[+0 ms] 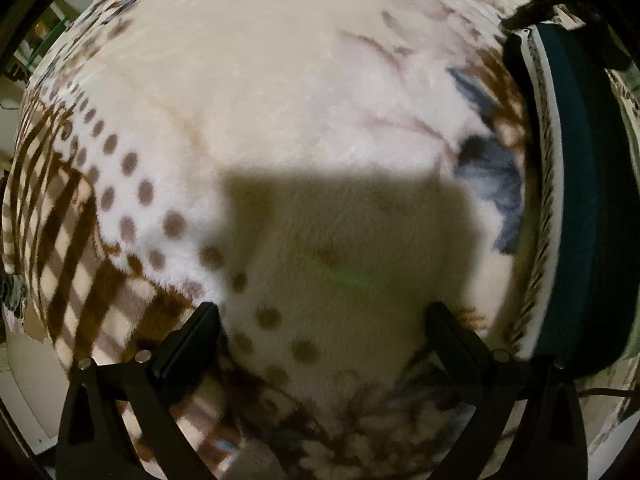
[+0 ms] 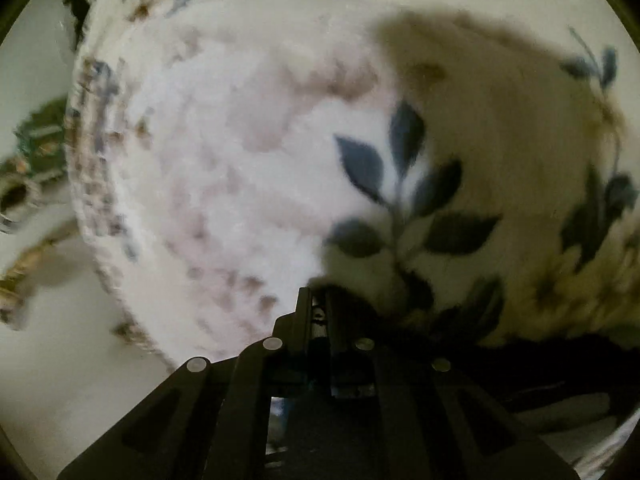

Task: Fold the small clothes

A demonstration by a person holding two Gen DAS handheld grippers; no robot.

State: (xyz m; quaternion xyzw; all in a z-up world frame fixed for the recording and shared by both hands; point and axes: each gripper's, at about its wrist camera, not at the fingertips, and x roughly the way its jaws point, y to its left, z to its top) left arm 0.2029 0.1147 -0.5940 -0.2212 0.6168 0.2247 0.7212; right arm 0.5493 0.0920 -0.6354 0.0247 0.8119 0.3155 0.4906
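Fleecy blanket (image 1: 304,112) spread wide below, left claw (image 1: 320,320) spread and empty, right claw (image 2: 318,308) pressed together, maybe pinching dark cloth (image 2: 540,360) at its right; folding seemingly barely begun.

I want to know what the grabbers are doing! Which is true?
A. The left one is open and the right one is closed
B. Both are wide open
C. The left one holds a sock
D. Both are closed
A: the left gripper has its fingers spread wide over the fuzzy blanket, while the right gripper has its fingers pressed together.
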